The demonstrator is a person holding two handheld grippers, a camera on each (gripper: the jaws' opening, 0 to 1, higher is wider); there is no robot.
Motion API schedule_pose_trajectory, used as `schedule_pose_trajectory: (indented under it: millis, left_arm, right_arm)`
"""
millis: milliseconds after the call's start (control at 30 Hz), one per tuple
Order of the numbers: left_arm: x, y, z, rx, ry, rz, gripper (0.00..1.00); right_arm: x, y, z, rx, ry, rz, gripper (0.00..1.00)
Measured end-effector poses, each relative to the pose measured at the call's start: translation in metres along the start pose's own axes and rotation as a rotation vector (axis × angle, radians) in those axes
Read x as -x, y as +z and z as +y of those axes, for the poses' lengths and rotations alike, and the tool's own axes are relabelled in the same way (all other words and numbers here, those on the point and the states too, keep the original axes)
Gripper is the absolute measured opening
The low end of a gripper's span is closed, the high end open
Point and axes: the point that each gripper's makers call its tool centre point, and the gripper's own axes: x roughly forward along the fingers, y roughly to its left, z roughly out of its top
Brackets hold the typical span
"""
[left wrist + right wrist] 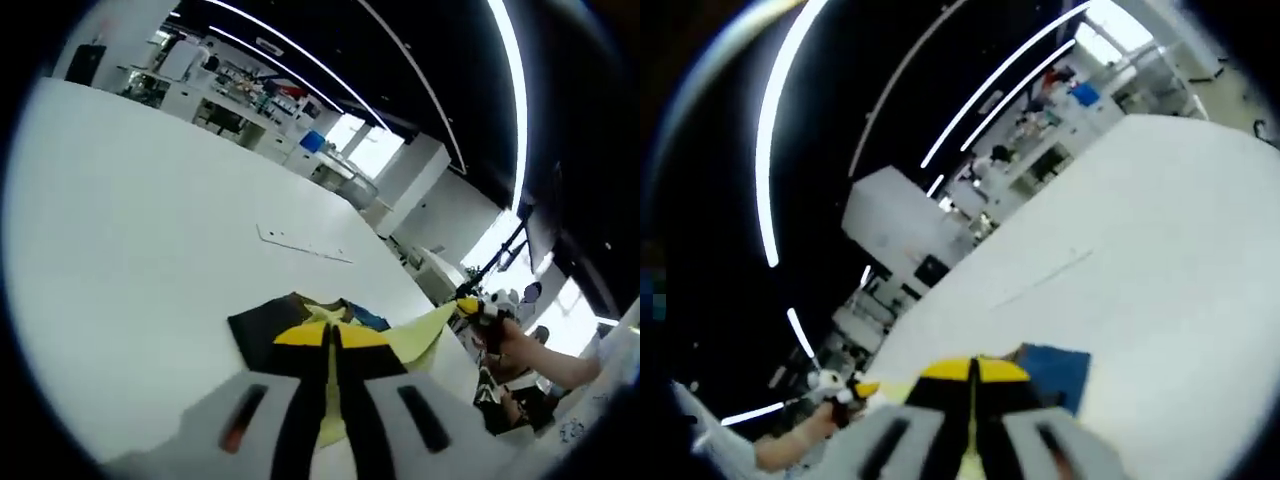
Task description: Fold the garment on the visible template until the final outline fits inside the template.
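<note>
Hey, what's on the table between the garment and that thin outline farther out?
Nothing: in the left gripper view, bare white table separates the garment from the thin outline.

One big white surface (pixel 150 230). One soft garment (pixel 330 325) in yellow, black and blue cloth. Two tongs: left tongs (pixel 330 345), right tongs (pixel 973 375). One thin outline (pixel 300 243), maybe the template.

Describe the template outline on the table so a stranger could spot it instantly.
Start at the big white table in the left gripper view. Beyond the bunched yellow, black and blue garment lies the template outline, thin faint lines with a corner. It alone is flat and colourless.
</note>
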Motion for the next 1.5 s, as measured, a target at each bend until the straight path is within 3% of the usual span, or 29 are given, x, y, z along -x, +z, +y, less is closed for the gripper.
schedule_pose_trajectory:
  millis: [267,500,600,800,1100,1367,1500]
  left_arm:
    - [-0.032,-0.008,0.032,0.045,0.054,0.009,0.00]
    - [-0.046,-0.028,0.059,0.084,0.123,0.038,0.00]
    - [-0.050,-0.039,0.067,0.064,0.148,0.063,0.00]
    - [-0.053,-0.046,0.078,0.093,0.171,0.064,0.00]
    - [-0.057,-0.050,0.081,0.068,0.187,0.075,0.00]
    - [-0.051,-0.047,0.073,0.008,0.131,0.067,0.02]
    - [-0.049,-0.045,0.068,-0.015,0.113,0.061,0.15]
  right_arm:
    - [-0.027,0.006,-0.031,-0.032,-0.049,-0.002,0.00]
    - [-0.045,-0.008,-0.062,-0.061,-0.116,0.032,0.00]
    - [-0.050,-0.017,-0.080,-0.054,-0.157,0.065,0.00]
    - [-0.054,-0.025,-0.101,-0.050,-0.197,0.105,0.00]
    - [-0.053,-0.032,-0.104,-0.036,-0.210,0.131,0.00]
    - [-0.046,-0.034,-0.094,0.060,-0.176,0.150,0.00]
    - [-0.042,-0.037,-0.086,0.089,-0.153,0.153,0.19]
